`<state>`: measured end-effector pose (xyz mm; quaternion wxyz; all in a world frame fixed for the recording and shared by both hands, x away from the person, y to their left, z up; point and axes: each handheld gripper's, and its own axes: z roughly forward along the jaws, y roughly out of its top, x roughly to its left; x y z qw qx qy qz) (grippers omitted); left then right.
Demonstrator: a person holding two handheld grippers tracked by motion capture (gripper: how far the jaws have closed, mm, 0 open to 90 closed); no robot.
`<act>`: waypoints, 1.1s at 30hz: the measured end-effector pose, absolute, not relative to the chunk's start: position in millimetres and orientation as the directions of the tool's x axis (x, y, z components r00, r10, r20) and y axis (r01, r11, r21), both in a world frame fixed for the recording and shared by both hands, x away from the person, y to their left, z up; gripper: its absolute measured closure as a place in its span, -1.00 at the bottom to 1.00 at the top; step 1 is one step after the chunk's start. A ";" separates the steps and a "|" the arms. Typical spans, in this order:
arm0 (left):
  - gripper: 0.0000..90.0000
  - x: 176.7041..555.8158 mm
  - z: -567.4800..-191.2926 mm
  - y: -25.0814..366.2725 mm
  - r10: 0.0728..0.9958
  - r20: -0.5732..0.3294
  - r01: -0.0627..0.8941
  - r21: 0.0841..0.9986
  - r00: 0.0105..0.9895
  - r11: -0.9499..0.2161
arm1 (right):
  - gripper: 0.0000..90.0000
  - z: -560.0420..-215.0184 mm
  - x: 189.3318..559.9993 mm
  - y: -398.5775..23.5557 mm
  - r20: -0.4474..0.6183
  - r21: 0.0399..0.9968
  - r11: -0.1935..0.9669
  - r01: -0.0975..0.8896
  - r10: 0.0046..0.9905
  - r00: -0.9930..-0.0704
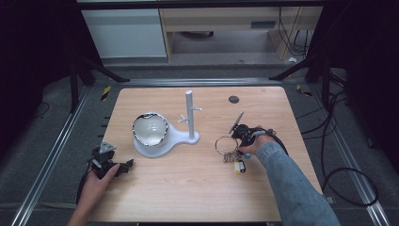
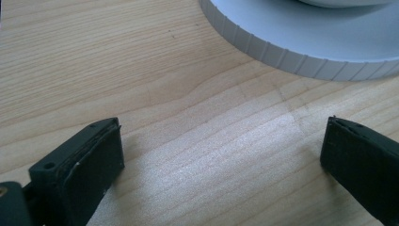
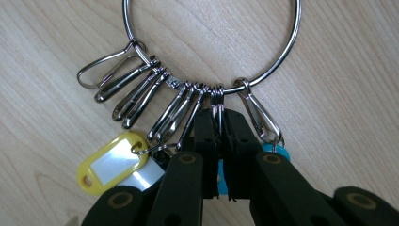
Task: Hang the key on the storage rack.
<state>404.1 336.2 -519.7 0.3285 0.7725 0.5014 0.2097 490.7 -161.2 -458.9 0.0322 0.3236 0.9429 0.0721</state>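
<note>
The key ring (image 1: pixel 224 143) lay flat on the worktop (image 1: pixel 188 197), just to the right of the white stand (image 1: pixel 190 115), whose base carried a shiny bowl (image 1: pixel 150 129). In the right gripper view it showed as a large steel hoop (image 3: pixel 282 61) strung with a row of snap clips (image 3: pixel 141 94), a yellow tag (image 3: pixel 110 162) and a blue tag (image 3: pixel 277 151) trailing toward the camera.

The right gripper (image 3: pixel 219 129) had its fingers (image 3: pixel 204 141) closed all but together, pinching one of the small clip loops hanging from the hoop. The left gripper (image 2: pixel 221 155) rested well to the left of the stand, its fingers (image 2: pixel 89 165) spread wide with nothing but bare wood between them.

The bunch looked light but loose: thin, hard, slippery wire, with clips free to slide round the hoop and swing once lifted. A hold on a single clip would probably let the hoop dangle and twist. Gripping the hoop wire itself, away from the clips, would likely give steadier control, say for hanging it on the stand's pegs (image 1: pixel 184 118).
</note>
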 end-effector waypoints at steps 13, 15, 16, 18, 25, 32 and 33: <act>-1.00 404.1 -519.7 336.2 0.912 -0.005 0.637 0.718 0.409 -0.282 | 0.89 -417.4 496.5 -155.1 -0.008 0.108 0.813 0.572 0.576 -0.817; -1.00 404.1 -519.7 336.2 0.912 -0.005 0.637 0.718 0.410 -0.282 | 0.89 -408.6 497.5 -152.4 0.000 0.107 0.819 0.564 0.567 -0.824; -1.00 404.1 -519.7 336.2 0.912 -0.005 0.637 0.718 0.409 -0.282 | 0.89 -404.2 498.1 -150.9 0.003 0.106 0.823 0.558 0.561 -0.828; -1.00 404.1 -519.7 336.2 0.912 -0.005 0.637 0.718 0.409 -0.281 | 0.89 -395.6 499.4 -148.0 -0.002 0.102 0.827 0.553 0.556 -0.831; -1.00 404.0 -519.8 336.0 0.913 -0.008 0.637 0.719 0.407 -0.278 | 0.89 -371.6 502.3 -139.0 -0.004 0.086 0.846 0.526 0.528 -0.849; -1.00 404.1 -519.8 336.1 0.913 -0.006 0.637 0.718 0.409 -0.280 | 0.89 -360.1 503.2 -135.5 -0.001 0.068 0.857 0.512 0.513 -0.858; -1.00 404.1 -519.8 336.1 0.913 -0.006 0.637 0.719 0.408 -0.280 | 0.89 -358.7 503.3 -135.2 -0.004 0.064 0.858 0.509 0.510 -0.860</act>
